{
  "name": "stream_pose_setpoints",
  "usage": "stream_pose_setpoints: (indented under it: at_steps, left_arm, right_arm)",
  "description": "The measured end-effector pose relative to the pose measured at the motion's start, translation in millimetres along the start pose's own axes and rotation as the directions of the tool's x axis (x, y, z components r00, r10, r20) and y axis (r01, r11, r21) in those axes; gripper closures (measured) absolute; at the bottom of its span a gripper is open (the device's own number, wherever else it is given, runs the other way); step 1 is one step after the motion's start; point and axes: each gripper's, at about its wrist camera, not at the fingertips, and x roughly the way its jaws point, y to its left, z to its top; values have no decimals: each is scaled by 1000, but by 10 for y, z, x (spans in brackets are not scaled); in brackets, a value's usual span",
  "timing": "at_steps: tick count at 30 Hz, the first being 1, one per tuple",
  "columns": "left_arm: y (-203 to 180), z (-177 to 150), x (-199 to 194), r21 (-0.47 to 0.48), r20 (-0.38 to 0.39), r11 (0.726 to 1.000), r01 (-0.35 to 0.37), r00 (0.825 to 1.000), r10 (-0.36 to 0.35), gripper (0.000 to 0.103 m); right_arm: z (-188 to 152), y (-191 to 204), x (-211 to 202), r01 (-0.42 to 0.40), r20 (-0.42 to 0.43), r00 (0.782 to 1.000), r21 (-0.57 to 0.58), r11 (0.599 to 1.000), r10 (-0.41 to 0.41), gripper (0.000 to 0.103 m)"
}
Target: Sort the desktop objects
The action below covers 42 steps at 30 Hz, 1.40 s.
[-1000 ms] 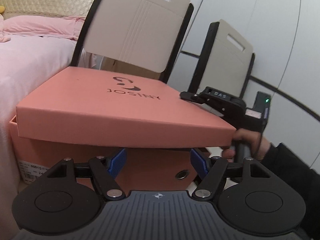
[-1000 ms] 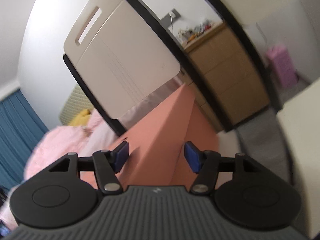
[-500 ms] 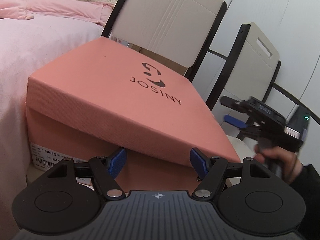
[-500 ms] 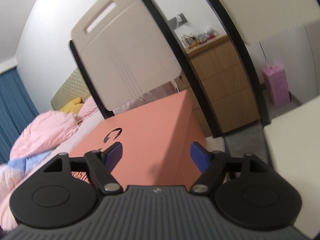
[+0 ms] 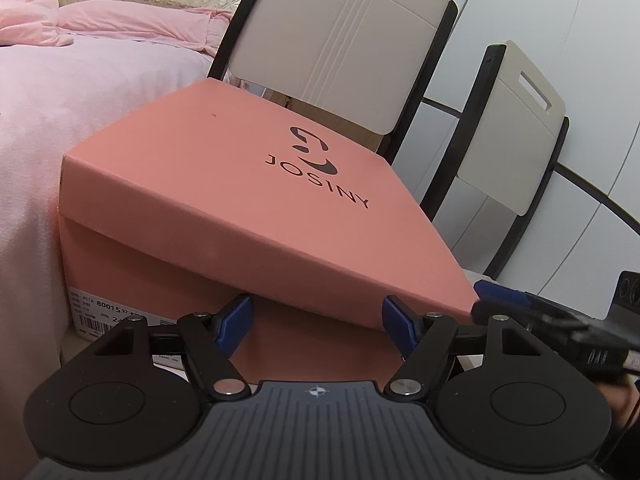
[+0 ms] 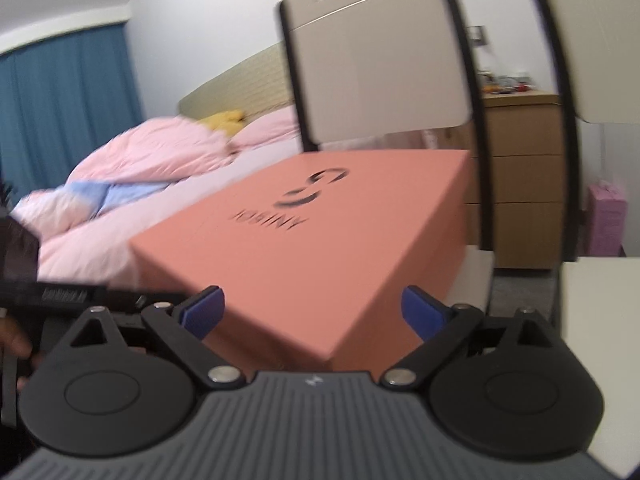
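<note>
A salmon-pink shoe box (image 5: 248, 200) marked JOSINY sits on a chair seat, its lid resting askew, higher at the near right corner. It also shows in the right wrist view (image 6: 320, 248). My left gripper (image 5: 318, 326) is open and empty, close in front of the box's near side under the lid edge. My right gripper (image 6: 316, 314) is open and empty, close to a lid corner. The right gripper's blue fingertip (image 5: 496, 294) shows in the left wrist view beside the lid's right corner.
Two beige chairs with black frames (image 5: 344, 40) (image 5: 516, 128) stand behind the box. A bed with pink bedding (image 5: 60, 92) is on the left. A wooden dresser (image 6: 520, 176) and a white tabletop (image 6: 600, 340) lie to the right.
The lid has come down from its raised, tilted position onto the box. My right gripper has let go of the lid's right side and swung low beside the corner. Both views have shifted.
</note>
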Motion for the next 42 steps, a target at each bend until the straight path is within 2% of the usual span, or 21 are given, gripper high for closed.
stream_pose_setpoints:
  at_steps: [3, 7, 10, 12, 14, 16, 19, 21, 25, 32, 40, 42]
  left_arm:
    - [-13, -4, -19, 9, 6, 1000, -5, 1000, 5, 28]
    - [-77, -29, -106, 42, 37, 999, -6, 999, 4, 29]
    - [-131, -25, -267, 75, 118, 997, -10, 993, 1, 29]
    - [-128, -18, -361, 81, 192, 996, -33, 981, 16, 29]
    - [-69, 12, -404, 61, 253, 993, -101, 964, 82, 29]
    - [84, 83, -375, -8, 272, 985, -174, 947, 170, 29]
    - [311, 184, -326, -111, 280, 956, -272, 914, 293, 29]
    - [426, 229, -284, -156, 257, 938, -310, 904, 342, 32]
    - [335, 237, -199, -88, 241, 921, -379, 889, 389, 31]
    - [305, 243, -190, -48, 224, 922, -383, 896, 384, 31]
    - [184, 142, -131, 37, 207, 952, -302, 935, 289, 31]
    - [168, 124, -134, 44, 209, 957, -288, 939, 273, 31]
  right_arm:
    - [-34, 77, 57, 28, -6, 1000, -44, 999, -28, 10]
    - [-23, 38, 139, 27, -8, 1000, -9, 1000, -28, 18]
    - [0, 14, 155, 24, -3, 1000, 19, 1000, -24, 20]
    - [12, 26, 169, 25, -5, 1000, 19, 1000, -25, 20]
    - [12, 39, 171, 27, -6, 1000, 15, 1000, -27, 21]
    - [13, 48, 171, 29, -8, 1000, 14, 999, -29, 21]
    - [21, 12, 159, 24, -5, 1000, 35, 999, -23, 24]
    - [10, -5, 156, 18, 0, 1000, 41, 999, -18, 24]
    - [-16, -18, 177, 15, 1, 1000, 51, 999, -15, 23]
    - [-24, -32, 151, 18, -2, 1000, 58, 998, -18, 23]
    - [8, -43, 103, 46, 19, 999, 56, 997, -47, 23]
    - [18, -40, 99, 54, 26, 998, 53, 997, -56, 23]
